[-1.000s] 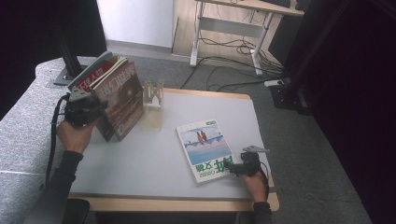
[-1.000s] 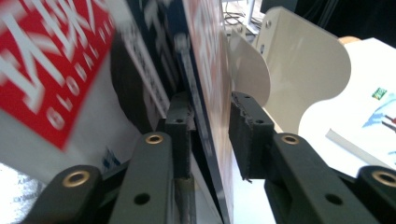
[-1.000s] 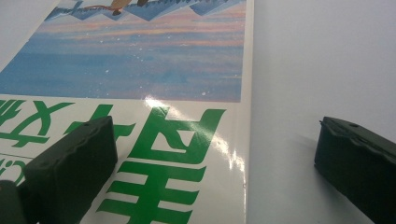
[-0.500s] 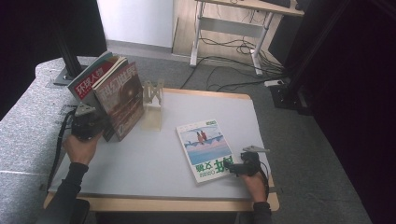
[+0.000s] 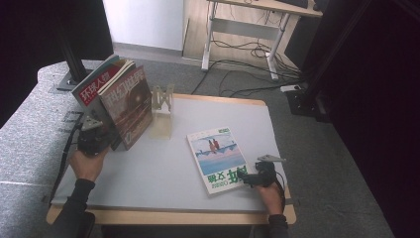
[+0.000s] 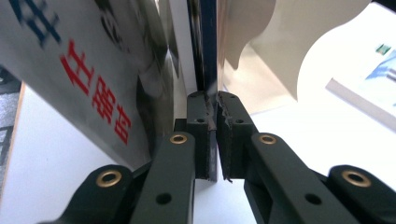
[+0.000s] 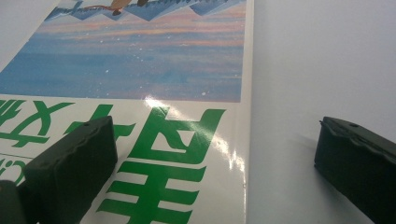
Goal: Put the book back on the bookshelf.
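A dark brown magazine (image 5: 128, 103) stands tilted at the table's left, leaning on a red-titled magazine (image 5: 94, 84) behind it. My left gripper (image 5: 92, 140) is at its lower left and is shut on the thin edge of the brown magazine (image 6: 209, 56), with the red-lettered magazine (image 6: 88, 79) right beside it. A white book with a blue picture and green characters (image 5: 217, 157) lies flat at centre right. My right gripper (image 5: 250, 177) stands open at that book's near right corner. Its jaws straddle the edge of the book (image 7: 154, 79), one over the cover and one over the table.
A beige cut-out stand (image 5: 162, 113) sits right of the magazines and rises close by (image 6: 261, 51) in the left gripper view. The table (image 5: 148, 173) has a white top. Beyond it are grey floor, cables and a desk frame (image 5: 247, 34).
My left hand and gripper have slid toward the near edge along the brown magazine's lower left. The right gripper and the flat book have not moved.
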A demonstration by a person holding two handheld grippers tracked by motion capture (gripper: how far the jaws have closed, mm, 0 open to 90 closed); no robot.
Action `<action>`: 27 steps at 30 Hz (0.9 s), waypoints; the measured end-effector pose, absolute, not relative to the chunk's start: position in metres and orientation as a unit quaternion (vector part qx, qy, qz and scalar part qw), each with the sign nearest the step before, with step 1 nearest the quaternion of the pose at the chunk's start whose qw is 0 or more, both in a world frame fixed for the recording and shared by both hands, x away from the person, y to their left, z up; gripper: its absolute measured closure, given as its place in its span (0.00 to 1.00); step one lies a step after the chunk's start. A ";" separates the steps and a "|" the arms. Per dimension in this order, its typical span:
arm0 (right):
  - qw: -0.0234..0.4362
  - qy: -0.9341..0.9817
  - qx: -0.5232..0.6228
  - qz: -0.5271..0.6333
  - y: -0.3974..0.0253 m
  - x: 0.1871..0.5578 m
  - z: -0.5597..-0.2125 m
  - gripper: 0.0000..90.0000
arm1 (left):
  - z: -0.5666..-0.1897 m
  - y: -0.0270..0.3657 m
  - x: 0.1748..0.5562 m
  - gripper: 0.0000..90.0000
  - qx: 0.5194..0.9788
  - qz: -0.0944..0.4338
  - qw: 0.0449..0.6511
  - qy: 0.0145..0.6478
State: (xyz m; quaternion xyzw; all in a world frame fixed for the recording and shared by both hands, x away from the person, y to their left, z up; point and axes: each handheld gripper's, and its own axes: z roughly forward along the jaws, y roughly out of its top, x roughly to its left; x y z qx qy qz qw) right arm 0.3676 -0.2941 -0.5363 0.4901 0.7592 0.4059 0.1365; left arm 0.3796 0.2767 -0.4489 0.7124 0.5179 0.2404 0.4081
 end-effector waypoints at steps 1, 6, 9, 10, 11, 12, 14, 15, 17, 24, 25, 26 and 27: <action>0.136 0.760 0.490 0.405 -0.294 0.368 -0.536 0.00 | -0.451 0.277 0.380 0.93 0.712 0.238 0.408 0.519; 0.137 0.760 0.490 0.405 -0.294 0.368 -0.536 0.00 | -0.452 0.280 0.382 0.94 0.709 0.228 0.414 0.523; 0.137 0.759 0.490 0.406 -0.294 0.368 -0.536 0.00 | -0.452 0.280 0.382 0.94 0.707 0.227 0.415 0.526; 0.137 0.760 0.490 0.405 -0.294 0.368 -0.536 0.00 | -0.452 0.280 0.383 0.95 0.706 0.227 0.415 0.526; 0.136 0.760 0.490 0.405 -0.294 0.368 -0.536 0.00 | -0.452 0.280 0.383 0.95 0.705 0.228 0.416 0.528; 0.137 0.760 0.490 0.405 -0.294 0.368 -0.536 0.00 | -0.452 0.280 0.384 0.95 0.704 0.227 0.416 0.529; 0.137 0.759 0.490 0.405 -0.294 0.368 -0.536 0.00 | -0.452 0.280 0.386 0.95 0.701 0.225 0.419 0.531; 0.137 0.760 0.490 0.405 -0.294 0.368 -0.536 0.00 | -0.452 0.280 0.387 0.95 0.699 0.225 0.420 0.533; 0.137 0.760 0.490 0.405 -0.294 0.368 -0.536 0.00 | -0.452 0.281 0.388 0.95 0.697 0.225 0.420 0.536; 0.136 0.760 0.490 0.405 -0.294 0.368 -0.536 0.00 | -0.453 0.279 0.386 0.94 0.701 0.224 0.420 0.531; 0.136 0.760 0.490 0.405 -0.294 0.368 -0.536 0.00 | -0.453 0.278 0.385 0.94 0.704 0.227 0.419 0.527; 0.136 0.760 0.490 0.405 -0.294 0.368 -0.536 0.00 | -0.453 0.277 0.384 0.94 0.705 0.227 0.420 0.525; 0.136 0.760 0.490 0.405 -0.294 0.368 -0.536 0.00 | -0.453 0.277 0.383 0.94 0.706 0.225 0.421 0.523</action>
